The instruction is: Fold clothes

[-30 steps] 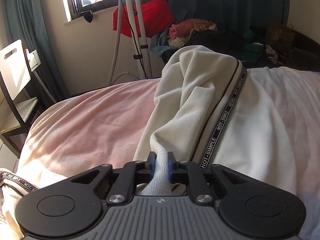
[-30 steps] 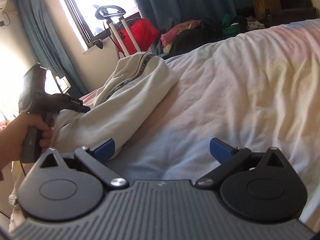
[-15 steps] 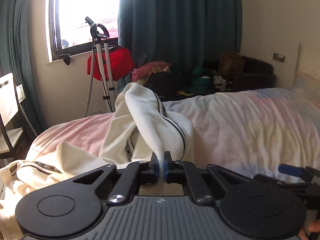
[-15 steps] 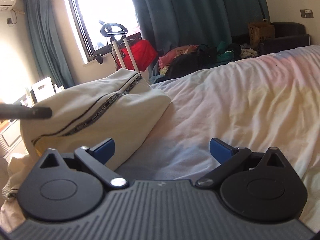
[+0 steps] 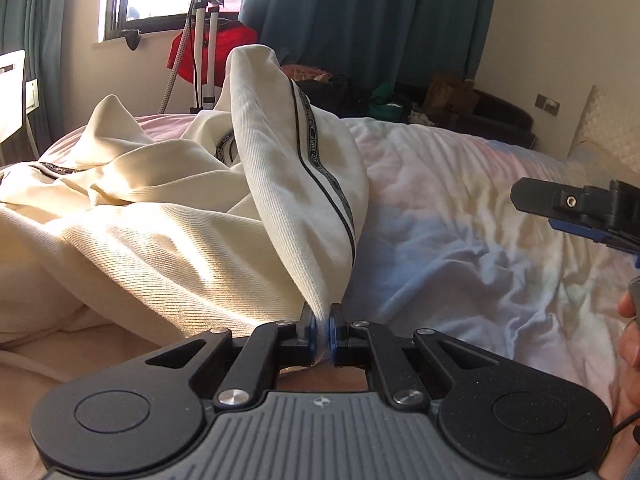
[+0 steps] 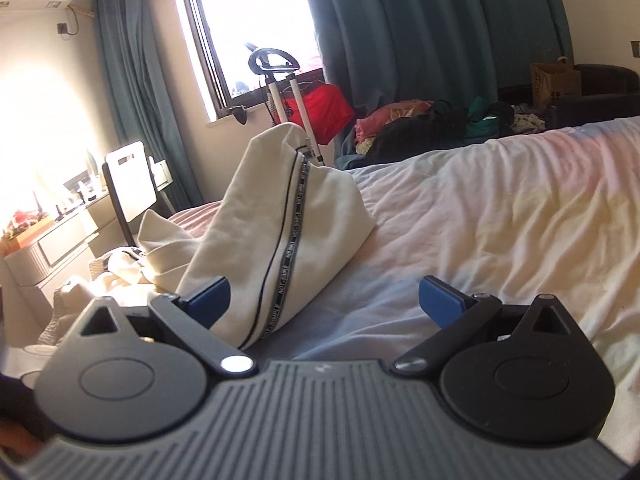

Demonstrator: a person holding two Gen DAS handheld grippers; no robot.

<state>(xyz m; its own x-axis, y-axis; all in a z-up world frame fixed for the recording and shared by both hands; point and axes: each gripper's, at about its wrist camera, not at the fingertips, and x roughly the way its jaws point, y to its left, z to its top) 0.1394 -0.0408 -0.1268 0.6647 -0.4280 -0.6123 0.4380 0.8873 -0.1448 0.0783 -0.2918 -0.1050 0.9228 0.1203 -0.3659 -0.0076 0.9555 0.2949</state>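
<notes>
the left claw (image 5: pixel 320 330) is clenched on a pinch of cream fabric, the blue pads pressed tight against a narrow fold of a cream sweatshirt (image 5: pixel 168 220). from that pinch the cloth rises in a taut, tent-like ridge, with a black piping line and a printed tape trim (image 5: pixel 320 160) running along it. the rest of the garment lies heaped and rumpled on the bed (image 5: pixel 460 208), to the left of the ridge in the left wrist view.

the right claw (image 6: pixel 324 300) is released, its jaws standing wide with nothing pressed between them; the lifted part of the sweatshirt sits just beyond its left pad, and bare sheet lies under the rest of the gap.

the step in hand looks like carrying a sleeve or edge across to make a fold, early in the task, as most of the garment is not yet flat. the next move probably calls for laying the held part down flat and smoothing the bunched body, perhaps with the right claw taking a second hold.

the knit is fine-ribbed, thick and soft, holding rounded creases. the bedsheet is thin, wrinkled, in pale tie-dye pastels.
</notes>
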